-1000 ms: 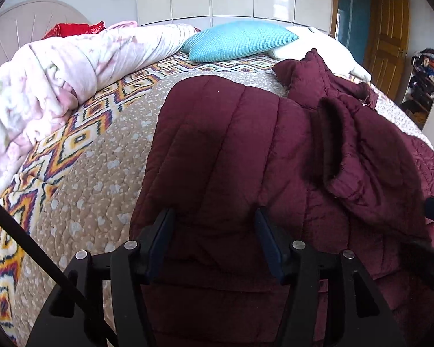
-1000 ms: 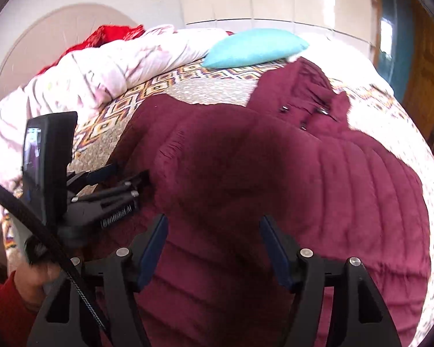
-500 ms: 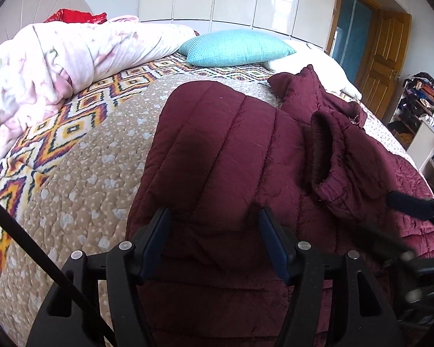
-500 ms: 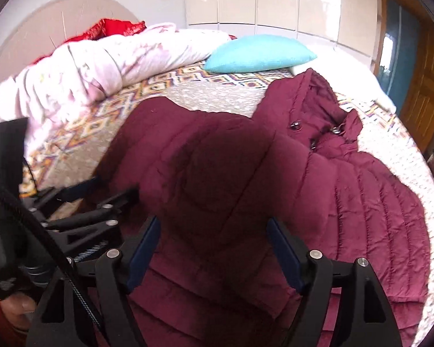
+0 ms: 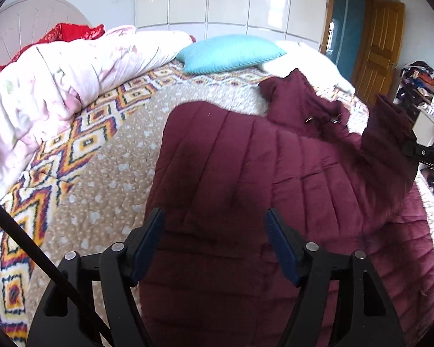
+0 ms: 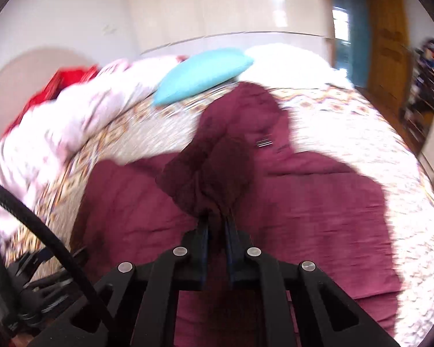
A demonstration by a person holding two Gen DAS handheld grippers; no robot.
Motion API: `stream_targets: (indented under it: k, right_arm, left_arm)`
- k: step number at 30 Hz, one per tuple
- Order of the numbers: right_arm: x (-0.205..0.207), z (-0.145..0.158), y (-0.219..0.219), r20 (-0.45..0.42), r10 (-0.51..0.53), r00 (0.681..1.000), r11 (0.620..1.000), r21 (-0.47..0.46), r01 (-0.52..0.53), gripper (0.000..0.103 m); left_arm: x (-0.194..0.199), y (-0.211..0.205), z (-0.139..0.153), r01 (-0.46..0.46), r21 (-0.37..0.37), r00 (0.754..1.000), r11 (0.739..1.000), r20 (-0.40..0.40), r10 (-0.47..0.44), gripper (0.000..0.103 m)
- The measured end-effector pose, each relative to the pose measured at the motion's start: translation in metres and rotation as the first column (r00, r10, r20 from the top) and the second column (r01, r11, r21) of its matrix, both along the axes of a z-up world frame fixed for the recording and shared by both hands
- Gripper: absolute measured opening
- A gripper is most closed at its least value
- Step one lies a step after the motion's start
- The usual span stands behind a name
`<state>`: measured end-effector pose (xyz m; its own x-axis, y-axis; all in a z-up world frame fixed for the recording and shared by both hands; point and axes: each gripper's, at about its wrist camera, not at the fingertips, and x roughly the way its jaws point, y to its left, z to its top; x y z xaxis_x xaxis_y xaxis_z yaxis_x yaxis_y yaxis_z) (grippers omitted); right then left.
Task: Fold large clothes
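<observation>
**A:** Start with the left wrist view. Your left claw [image 5: 214, 243] sits low in the frame with its jaws well apart. They have just been opening wider, and nothing is pinched between them. The maroon quilted jacket [image 5: 245, 173] only lies beneath, spread over the middle and right of the picture on the patterned bedspread [image 5: 95, 179]. I judge you freed that side so the body stays flat while the other hand works.

**B:** And at the right edge?

**A:** A dark flap of the jacket's sleeve [image 5: 390, 144] stands lifted there, with part of your other tool poking in beside it. The turquoise pillow [image 5: 231, 53] and the rolled pink duvet [image 5: 57, 86] sit in the upper part of the frame, well apart from the jacket.

**B:** Now the right wrist view.

**A:** It is blurred, but your right claw [image 6: 217, 225] at lower centre has just snapped closed, and its jaws are nearly together on a bunch of that dark sleeve cloth [image 6: 208, 179], which rises from the pads. The rest of the jacket [image 6: 303, 202] lies across the middle of the frame on the bed. Holding the sleeve by its end looks meant to let you carry it over the body for a fold.
</observation>
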<state>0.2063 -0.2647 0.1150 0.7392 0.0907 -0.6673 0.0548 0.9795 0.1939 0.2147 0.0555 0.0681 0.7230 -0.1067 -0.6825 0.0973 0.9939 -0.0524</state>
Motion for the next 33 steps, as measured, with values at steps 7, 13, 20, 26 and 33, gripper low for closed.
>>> stream_targets:
  k: [7,13,20,26,33]
  right_arm:
    - [-0.013,-0.033,-0.118,-0.089,-0.236,0.968,0.958,0.146,0.247,0.008]
    - [-0.028,-0.064,-0.155,-0.150,-0.221,0.964,0.938,0.237,0.252,0.027]
    - [-0.066,-0.019,-0.171,-0.031,-0.278,0.960,0.936,0.214,0.278,0.041]
    - [-0.043,-0.013,-0.118,-0.005,-0.094,0.996,0.971,0.220,0.093,0.040]
    - [-0.009,-0.078,-0.104,-0.164,-0.135,0.977,0.957,0.233,0.172,0.030]
  left_arm:
    - [-0.007,-0.006,-0.004,0.007,0.064,1.000,0.998,-0.018,-0.006,0.074]
    - [-0.004,-0.007,-0.025,-0.006,0.094,0.997,0.996,-0.072,0.013,0.074]
    - [-0.002,-0.005,-0.050,-0.003,0.111,0.993,0.994,-0.118,0.017,0.074]
    - [-0.003,-0.005,-0.059,-0.008,0.116,0.993,0.993,-0.116,0.022,0.075]
    - [-0.004,-0.005,-0.062,-0.011,0.114,0.993,0.993,-0.114,0.024,0.077]
